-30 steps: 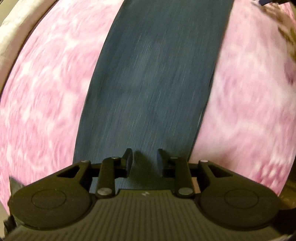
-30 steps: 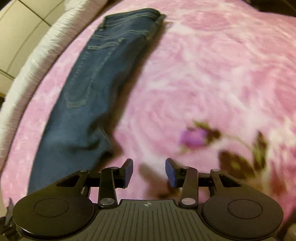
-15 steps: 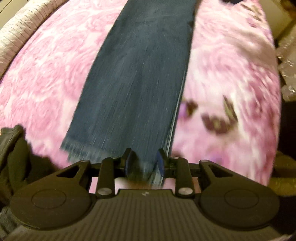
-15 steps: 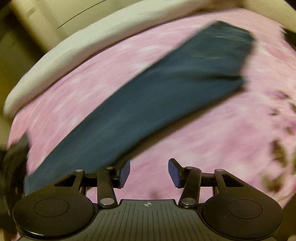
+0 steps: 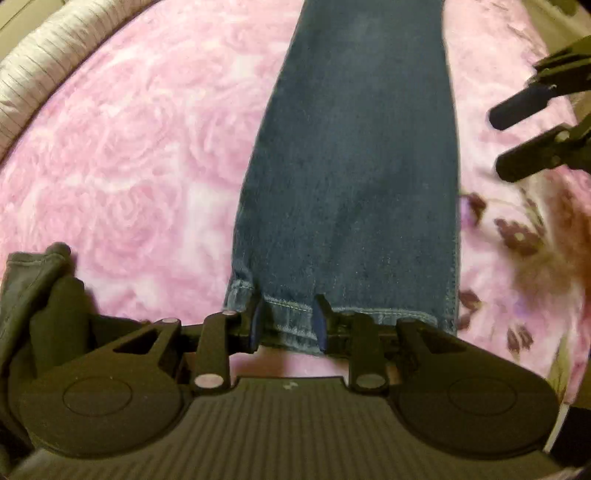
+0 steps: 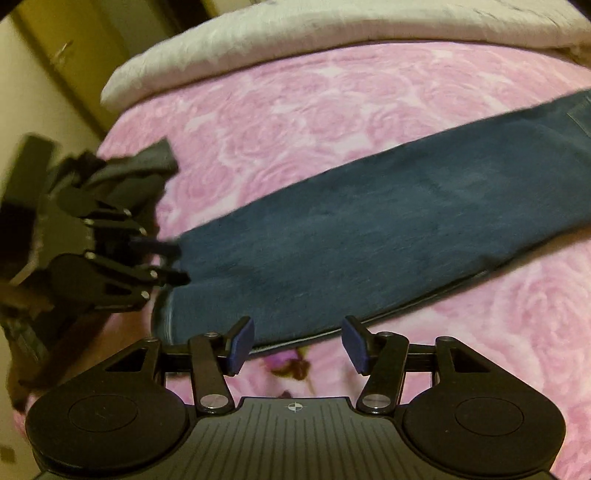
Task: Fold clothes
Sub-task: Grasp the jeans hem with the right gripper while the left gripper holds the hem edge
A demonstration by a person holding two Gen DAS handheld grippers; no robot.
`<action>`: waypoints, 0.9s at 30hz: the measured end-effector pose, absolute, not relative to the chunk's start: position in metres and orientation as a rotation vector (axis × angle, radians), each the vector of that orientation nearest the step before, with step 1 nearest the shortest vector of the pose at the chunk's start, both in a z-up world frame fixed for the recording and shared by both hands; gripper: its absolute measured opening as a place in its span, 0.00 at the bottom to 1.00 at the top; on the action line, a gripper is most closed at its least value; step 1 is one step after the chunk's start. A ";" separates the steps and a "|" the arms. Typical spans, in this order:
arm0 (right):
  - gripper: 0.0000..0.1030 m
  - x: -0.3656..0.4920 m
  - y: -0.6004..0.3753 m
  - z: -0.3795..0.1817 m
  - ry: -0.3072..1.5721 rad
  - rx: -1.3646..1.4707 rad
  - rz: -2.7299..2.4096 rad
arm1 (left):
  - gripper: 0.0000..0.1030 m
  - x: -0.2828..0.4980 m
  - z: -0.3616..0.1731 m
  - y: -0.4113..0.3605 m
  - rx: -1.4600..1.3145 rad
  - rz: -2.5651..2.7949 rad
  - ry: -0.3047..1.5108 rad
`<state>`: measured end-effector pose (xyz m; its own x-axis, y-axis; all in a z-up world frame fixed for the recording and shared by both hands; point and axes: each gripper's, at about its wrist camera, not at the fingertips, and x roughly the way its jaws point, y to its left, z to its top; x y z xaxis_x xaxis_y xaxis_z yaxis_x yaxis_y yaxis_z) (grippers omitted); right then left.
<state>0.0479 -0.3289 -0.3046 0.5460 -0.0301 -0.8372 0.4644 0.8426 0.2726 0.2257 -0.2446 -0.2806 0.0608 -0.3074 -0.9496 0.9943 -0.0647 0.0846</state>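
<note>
Big pink rose-print blanket (image 5: 122, 155) across the whole bed, pale quilted bedding (image 6: 332, 26) bunched along the far edge. Dark blue jeans (image 5: 354, 177), folded lengthwise into one long strip, flat on the blanket and running away from the left wrist camera, hem end nearest it. Crumpled dark grey garment (image 5: 26, 280) off to the left, apart from the jeans. Left gripper (image 5: 288, 325) right at the hem (image 5: 291, 317), fingers apart with denim between the blue pads, not pinched yet as far as visible. Right gripper (image 6: 297, 345) spread wide, low beside the jeans' long edge near that same hem end, nothing between the fingers, only blanket with a small purple flower print (image 6: 291, 363) underneath.
</note>
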 end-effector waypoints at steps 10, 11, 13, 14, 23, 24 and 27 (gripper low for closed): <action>0.60 0.070 -0.246 -0.318 0.999 0.143 -0.087 | 0.23 0.280 -0.259 -0.246 0.937 -1.367 0.949; 0.60 0.072 -0.239 -0.322 0.998 0.109 -0.066 | 0.23 0.283 -0.266 -0.250 0.938 -1.380 0.976; 0.60 0.078 -0.227 -0.329 0.995 0.042 -0.022 | 0.22 0.286 -0.281 -0.259 0.957 -1.395 1.029; 0.60 0.081 -0.221 -0.333 0.993 0.008 -0.001 | 0.19 0.286 -0.285 -0.261 0.965 -1.407 1.043; 0.23 0.099 -0.195 -0.345 0.983 -0.164 0.106 | 0.10 0.283 -0.268 -0.251 0.954 -1.461 1.007; 0.18 0.100 -0.196 -0.343 0.983 -0.160 0.107 | 0.10 0.283 -0.266 -0.251 0.949 -1.461 1.007; 0.10 0.102 -0.197 -0.340 0.998 -0.140 0.116 | 0.09 0.282 -0.263 -0.250 0.935 -1.456 1.029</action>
<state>0.1024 -0.1967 -0.3404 0.5371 0.0328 -0.8429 -0.1612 0.9848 -0.0644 0.2824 -0.2496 -0.2633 -0.1198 -0.3150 -0.9415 0.9926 -0.0548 -0.1080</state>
